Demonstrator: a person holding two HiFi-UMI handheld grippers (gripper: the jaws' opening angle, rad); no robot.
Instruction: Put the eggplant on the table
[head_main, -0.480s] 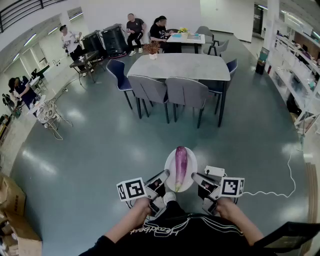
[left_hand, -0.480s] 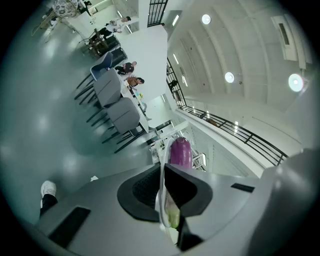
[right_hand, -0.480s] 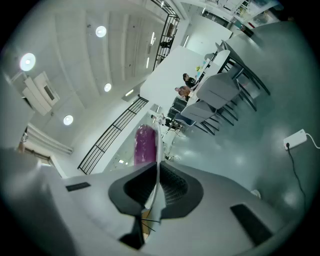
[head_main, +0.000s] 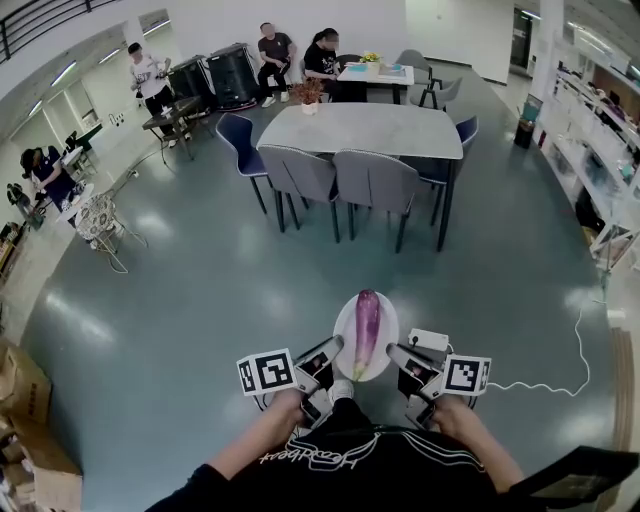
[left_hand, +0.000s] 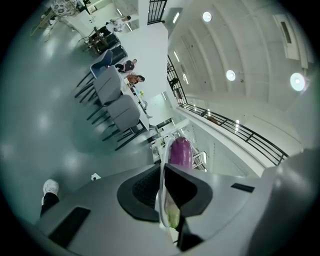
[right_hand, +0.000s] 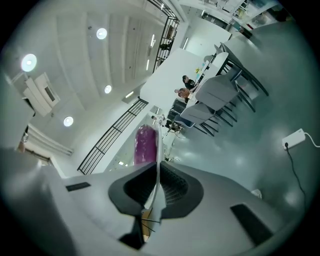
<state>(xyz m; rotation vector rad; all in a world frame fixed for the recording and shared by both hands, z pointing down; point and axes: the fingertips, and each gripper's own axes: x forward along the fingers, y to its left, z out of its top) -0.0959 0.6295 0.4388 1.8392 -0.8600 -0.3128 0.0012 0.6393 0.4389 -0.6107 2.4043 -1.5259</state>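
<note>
A purple eggplant (head_main: 366, 318) lies lengthwise on a white plate (head_main: 343, 330) held out in front of me above the floor. My left gripper (head_main: 331, 348) is shut on the plate's left rim, and my right gripper (head_main: 394, 353) is shut on its right rim. In the left gripper view the plate's edge (left_hand: 162, 200) runs between the jaws, with the eggplant (left_hand: 181, 151) beyond. The right gripper view shows the same: the plate edge (right_hand: 156, 186) pinched between the jaws and the eggplant (right_hand: 145, 144) above. The grey table (head_main: 362, 129) stands ahead, several steps away.
Grey and blue chairs (head_main: 375, 180) ring the table, which carries a small potted plant (head_main: 308, 94). People sit at a further table (head_main: 375, 72) and along the left wall. A white power strip (head_main: 429, 340) with its cable lies on the floor at my right. Cardboard boxes (head_main: 20, 385) stand at left.
The table and chairs sit slightly nearer in the view; I have moved a little forward with the plate. Both grippers keep the same hold.
</note>
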